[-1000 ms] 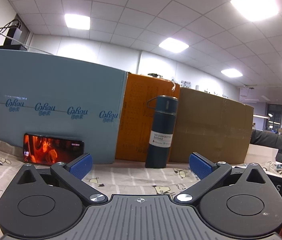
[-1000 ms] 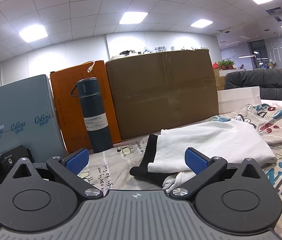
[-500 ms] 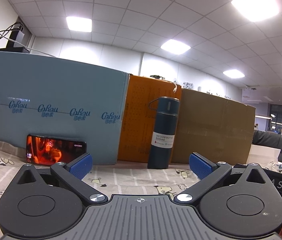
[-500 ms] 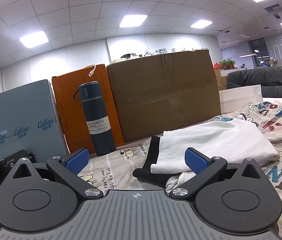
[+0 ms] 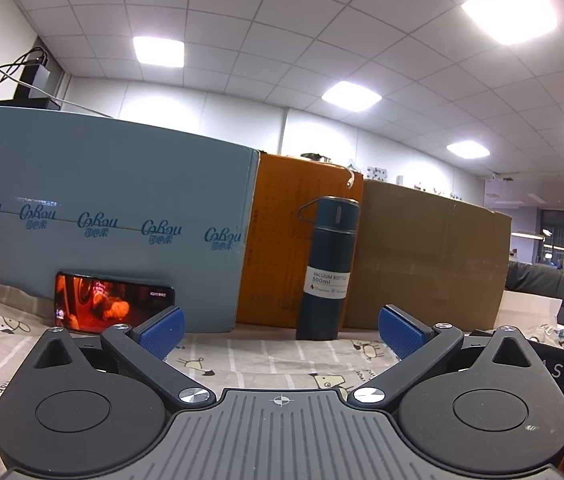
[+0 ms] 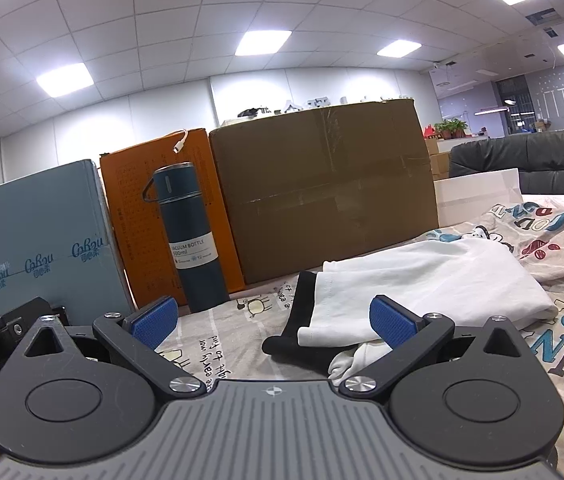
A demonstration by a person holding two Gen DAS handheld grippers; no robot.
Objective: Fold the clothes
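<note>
- Left wrist view: my left gripper (image 5: pixel 280 330) has its blue ribbed pads spread wide, nothing between them.
- Landmark is the dark teal cylindrical vacuum bottle (image 5: pixel 327 268), upright on the printed beige cotton sheet (image 5: pixel 266 360).
- Left of the bottle, a phone with a lit orange screen (image 5: pixel 112 305) leans on a matte grey-blue carton (image 5: pixel 102 216). Directly behind the bottle stands an orange perforated box (image 5: pixel 282 236); to its right, a brown taped cardboard box (image 5: pixel 429 260).
- No clothing shows in this view.
- Right wrist view: my right gripper (image 6: pixel 274 322) also has its jaws spread and empty.
- The task's things lie right of the bottle (image 6: pixel 192 240), in front of the brown cardboard box (image 6: pixel 329 196): a white soft cotton garment (image 6: pixel 421 280), loosely folded and flat, lying on top of a black fabric piece (image 6: pixel 295 320) that pokes out at its left edge. A small bunched white piece (image 6: pixel 355 358) sits just at my right pad.
- Handling judgement: light, limp, no stiffness. It will drape and sag once lifted, and layers may slide over each other.
- Best hold, I judge: pinch a hemmed edge or corner, where the cloth is doubled, through one layer only.
- Risk: catching the sheet (image 6: pixel 222 344) underneath along with the garment.
</note>
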